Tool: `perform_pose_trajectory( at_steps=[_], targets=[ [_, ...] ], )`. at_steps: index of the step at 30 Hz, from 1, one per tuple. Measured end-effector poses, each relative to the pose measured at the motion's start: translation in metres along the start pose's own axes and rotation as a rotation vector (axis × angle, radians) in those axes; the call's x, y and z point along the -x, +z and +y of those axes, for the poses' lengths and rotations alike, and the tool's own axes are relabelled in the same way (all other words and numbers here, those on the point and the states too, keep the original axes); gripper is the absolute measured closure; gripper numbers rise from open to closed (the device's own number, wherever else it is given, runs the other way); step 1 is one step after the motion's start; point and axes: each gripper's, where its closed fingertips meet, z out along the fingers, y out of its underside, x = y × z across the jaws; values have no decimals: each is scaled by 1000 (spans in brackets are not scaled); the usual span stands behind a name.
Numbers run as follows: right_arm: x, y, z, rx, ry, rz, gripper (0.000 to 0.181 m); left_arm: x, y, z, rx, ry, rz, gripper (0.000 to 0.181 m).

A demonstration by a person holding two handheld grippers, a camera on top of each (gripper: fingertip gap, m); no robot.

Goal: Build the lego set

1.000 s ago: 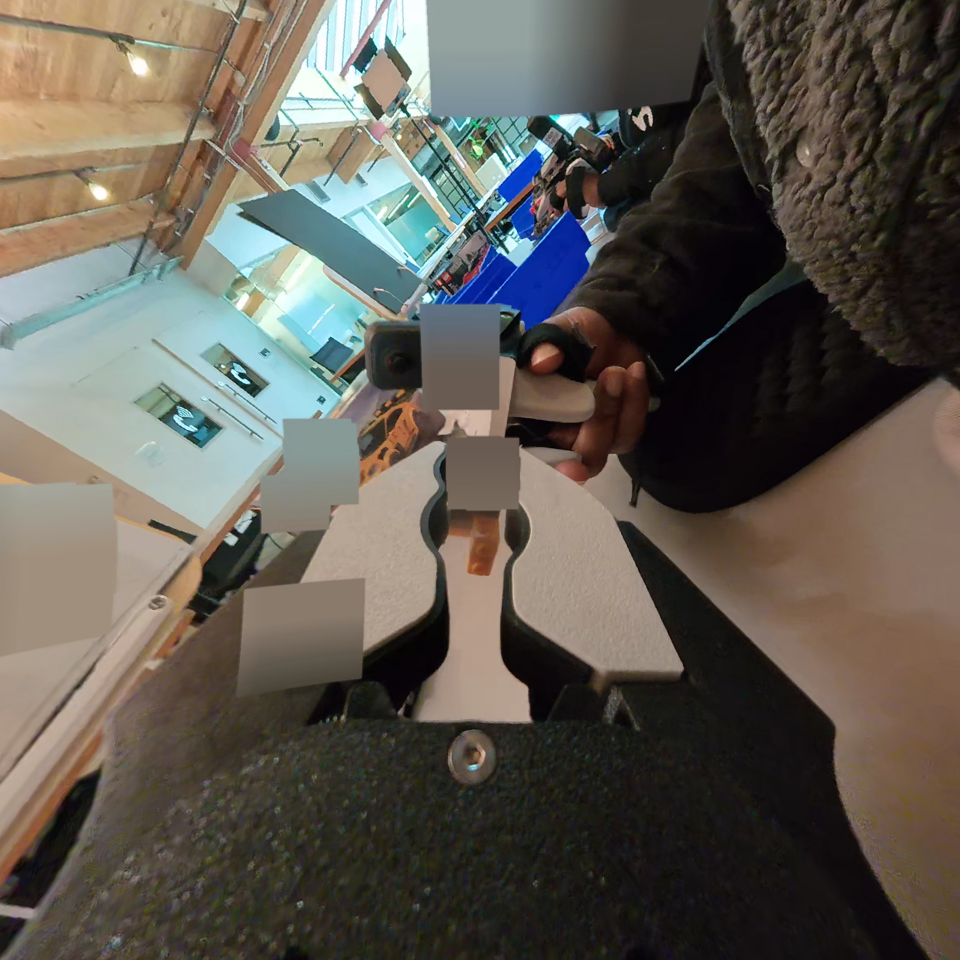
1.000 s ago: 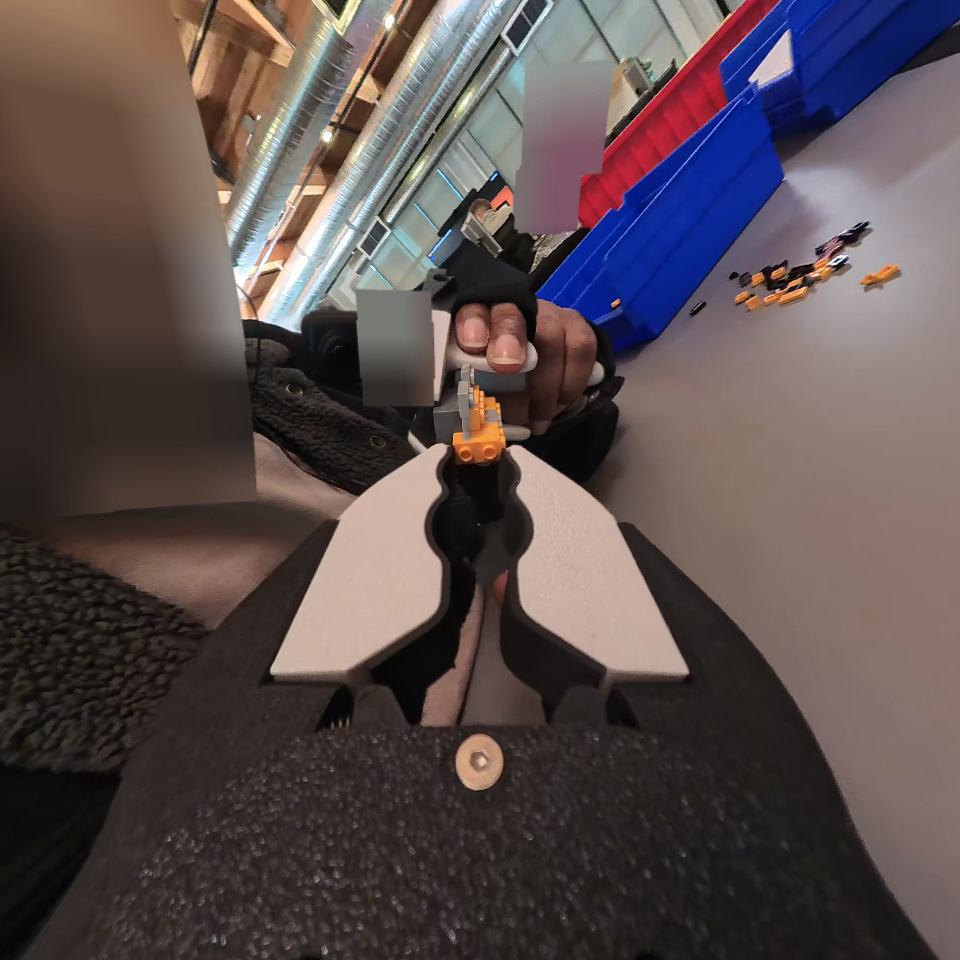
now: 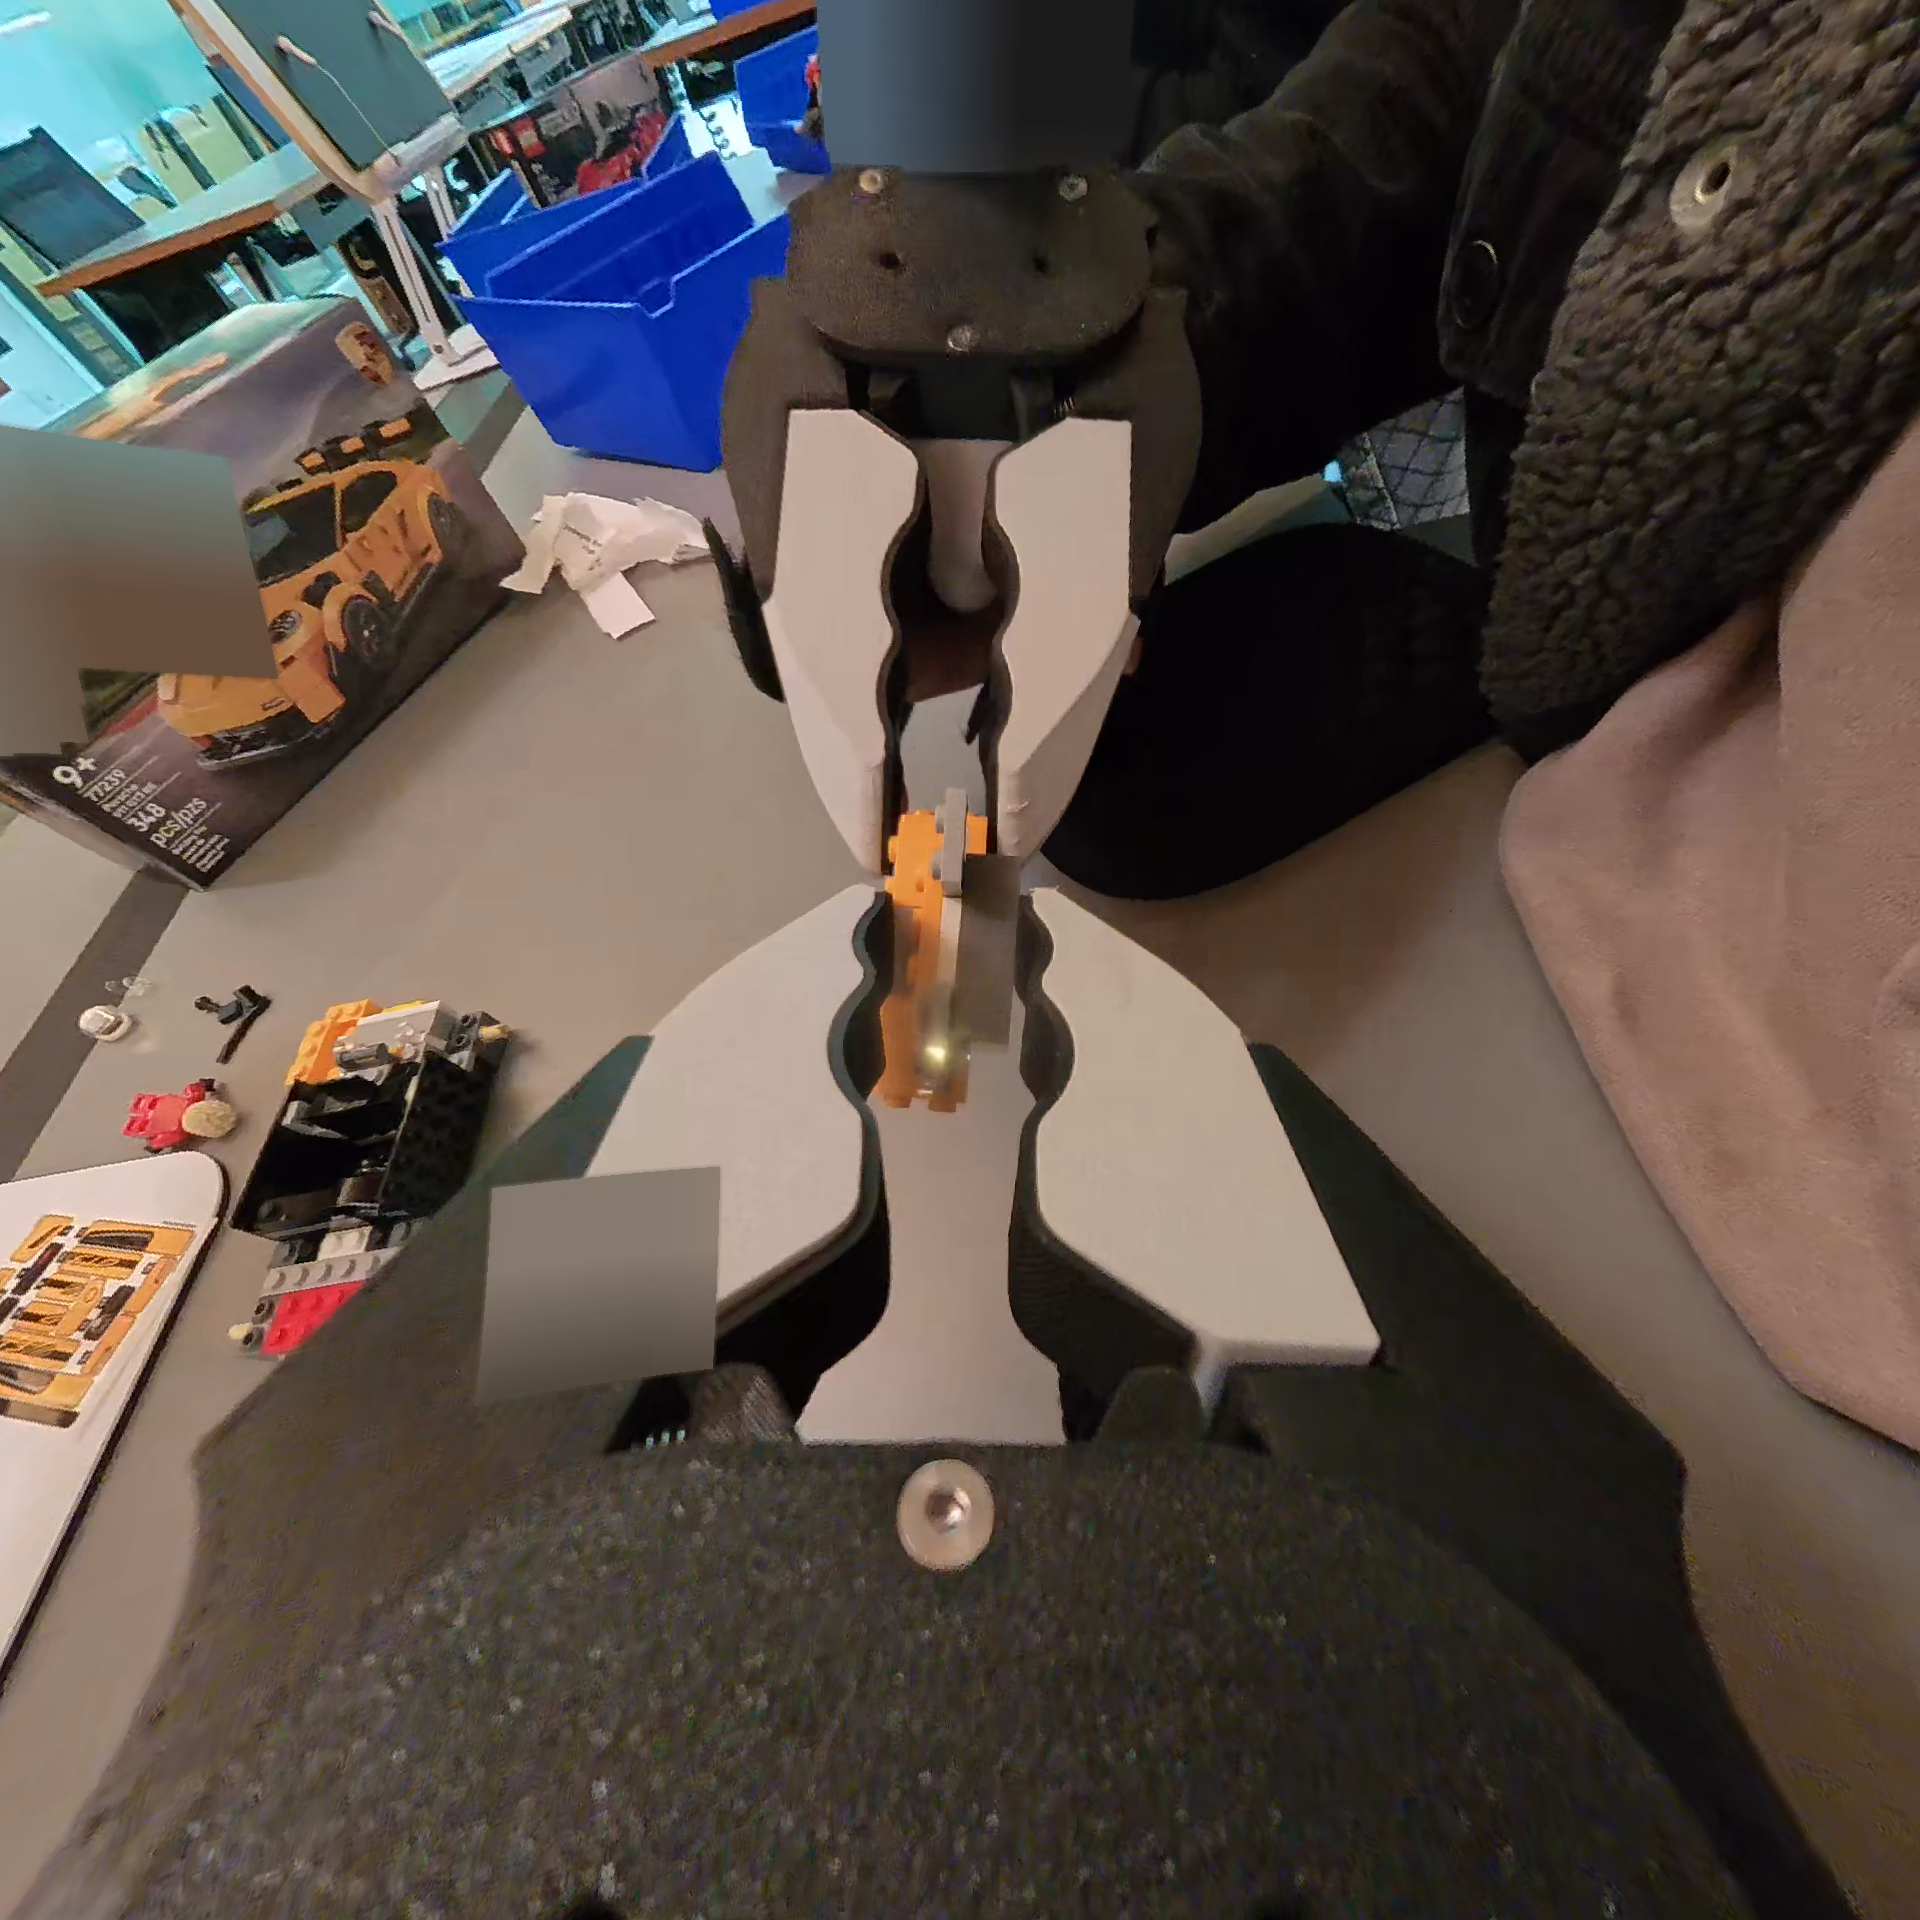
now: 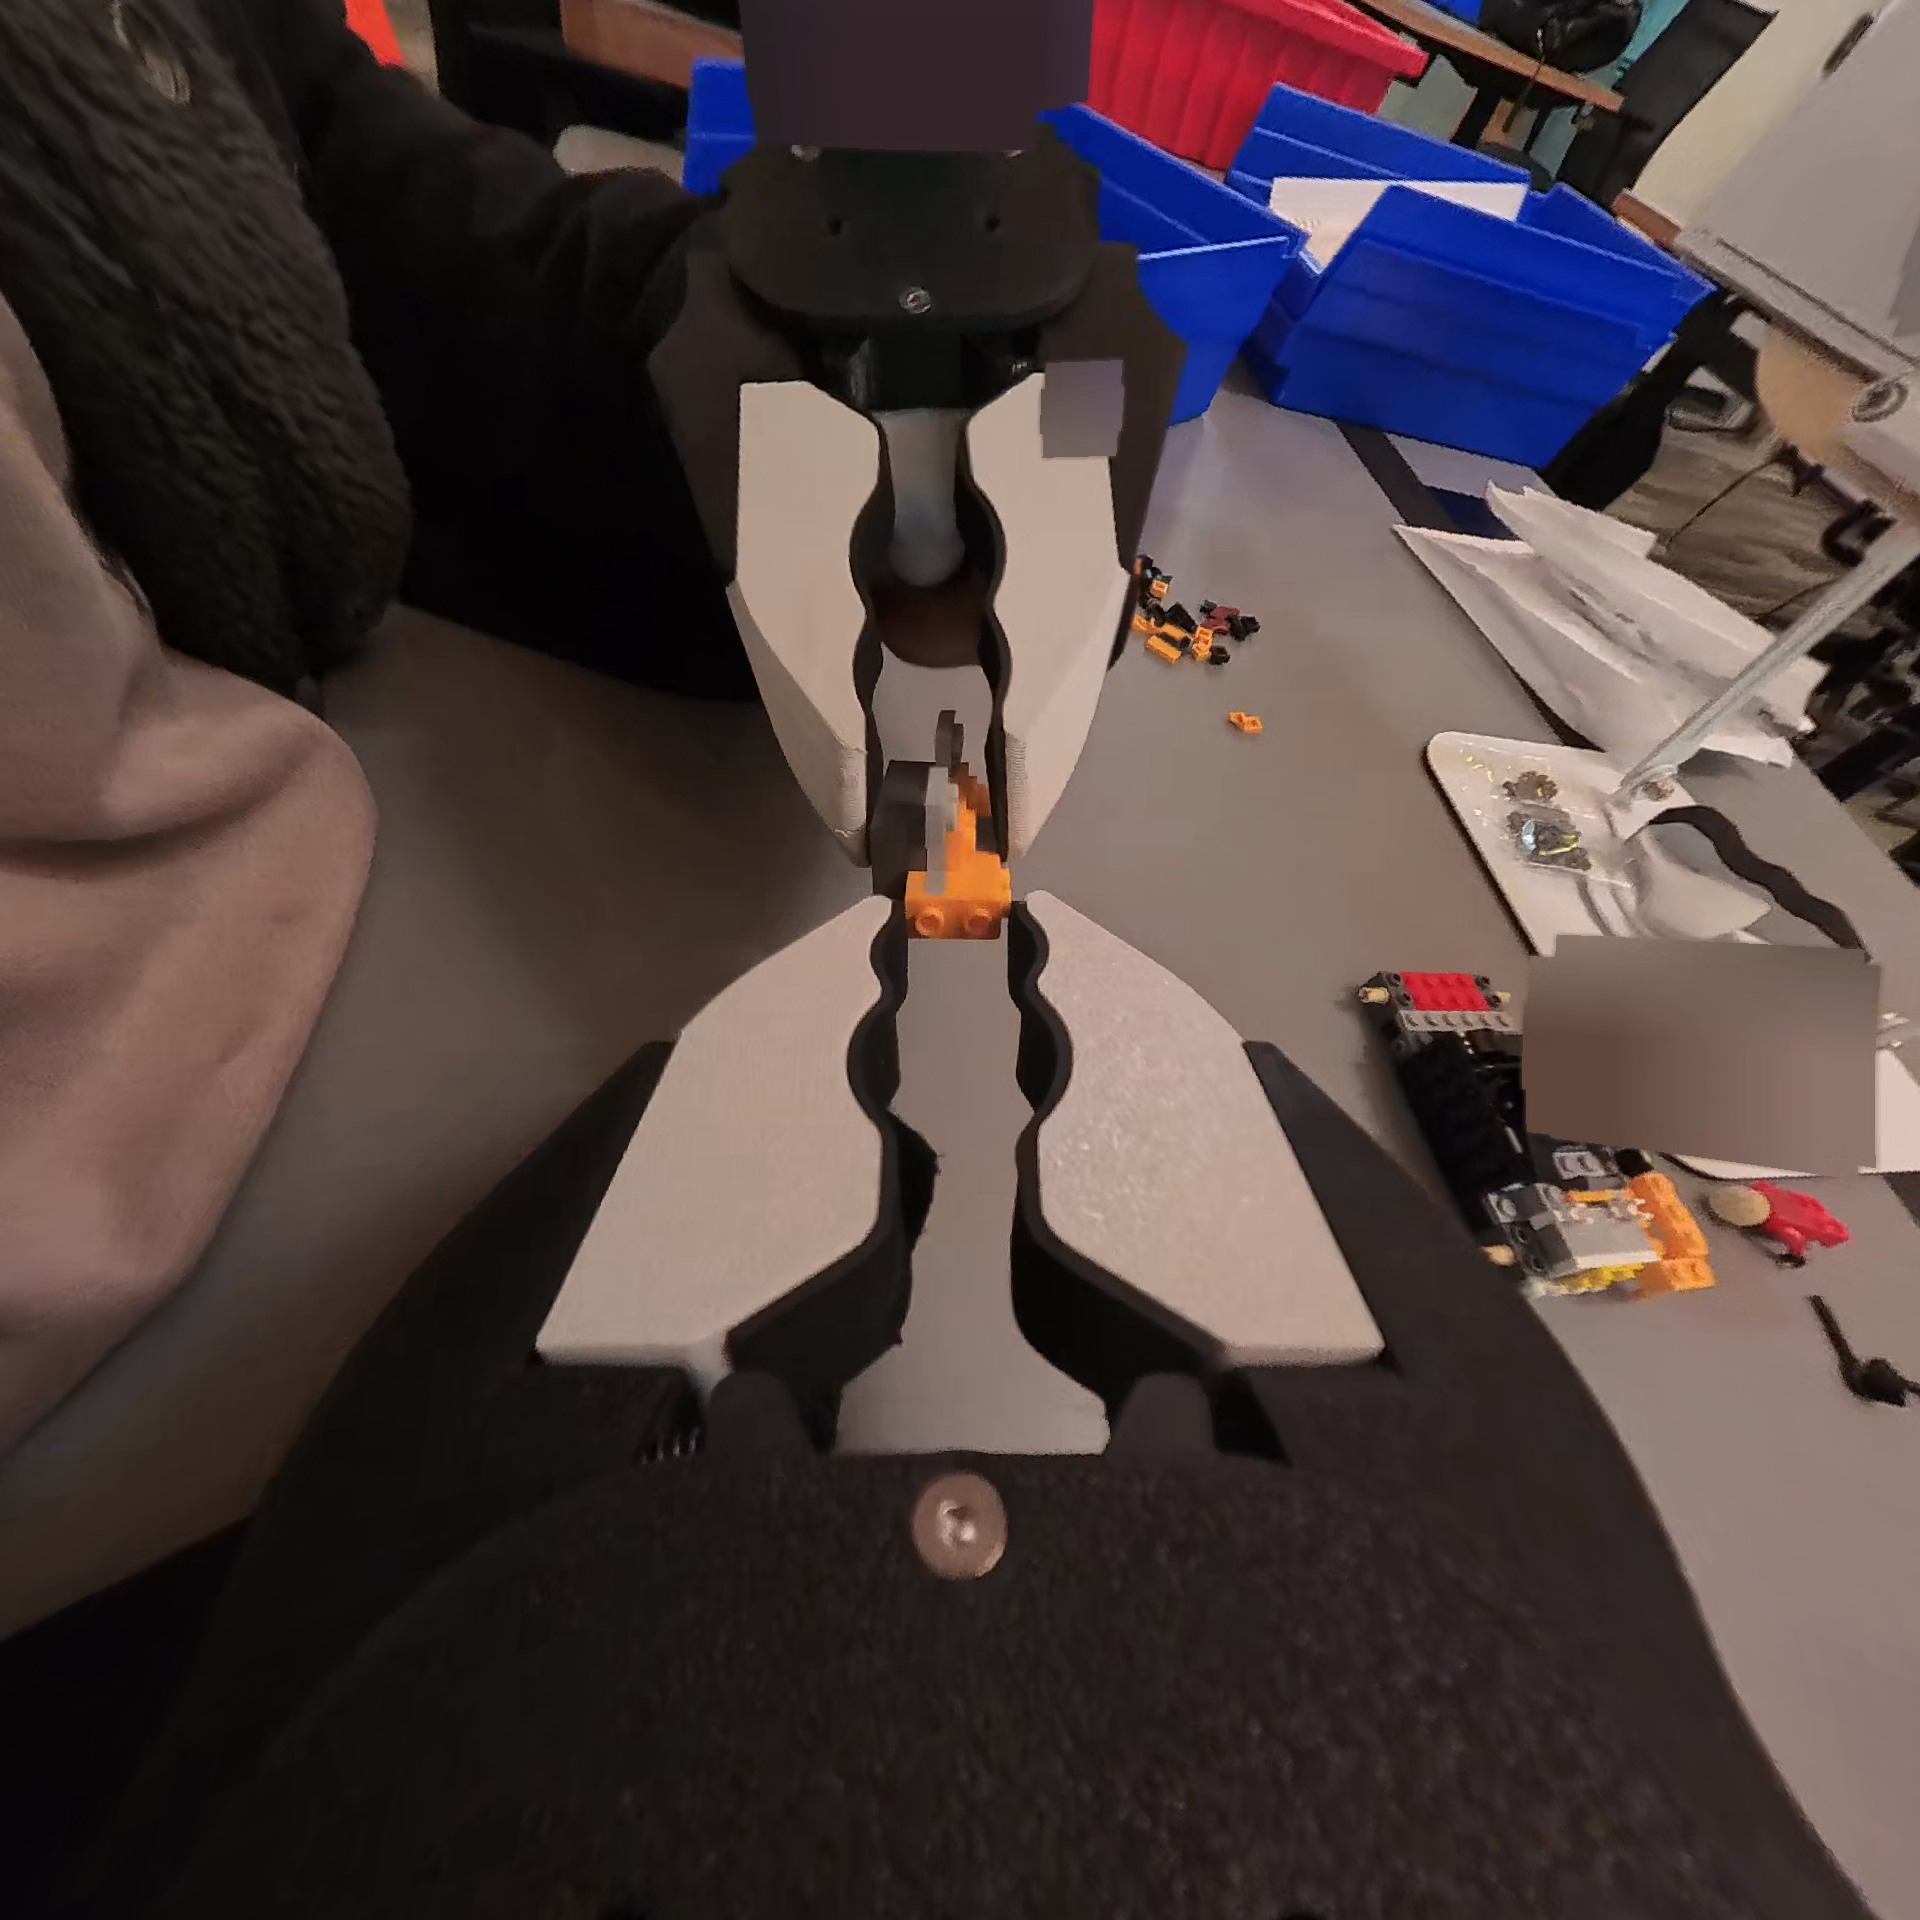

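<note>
A small orange, grey and black lego sub-assembly (image 3: 914,987) sits between the fingers of my left gripper (image 3: 951,914), which is shut on it above the grey table. My right gripper (image 3: 945,847) faces it tip to tip from the far side. In the right wrist view my right gripper (image 4: 956,920) has its tips closed on the orange brick end of the sub-assembly (image 4: 956,909). The left gripper (image 4: 940,847) holds the black and grey end beyond it. A part-built black, orange and red car chassis (image 3: 364,1132) lies on the table and also shows in the right wrist view (image 4: 1475,1122).
The lego box (image 3: 312,623) stands at the left, with a sticker sheet (image 3: 83,1299) and a small red piece (image 3: 166,1112) near the chassis. Blue bins (image 4: 1455,291) line the table's back. Loose small pieces (image 4: 1195,623) and torn paper bags (image 4: 1610,623) lie nearby. The person's fleece jacket (image 3: 1714,416) is close. Both grippers' tips are close together, under 4 cm apart. The small red piece (image 3: 166,1112) is about 30 centimeters from both grippers' fingertips. Seen from the right wrist view (image 4: 1797,1212) as well.
Both grippers have tipped down from facing the room and ceiling to facing the table. They still meet tip to tip around the orange sub-assembly.
</note>
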Motion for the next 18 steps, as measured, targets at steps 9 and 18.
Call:
perform_pose_trajectory(
  at_steps=[9, 18],
  targets=[
    [0, 1, 4, -28, -24, 56, 164, -5, -1, 3, -3, -17, 44, 147],
    [5, 1, 2, -85, -24, 56, 163, -4, 1, 11, 71, 52, 5, 155]
  ],
)
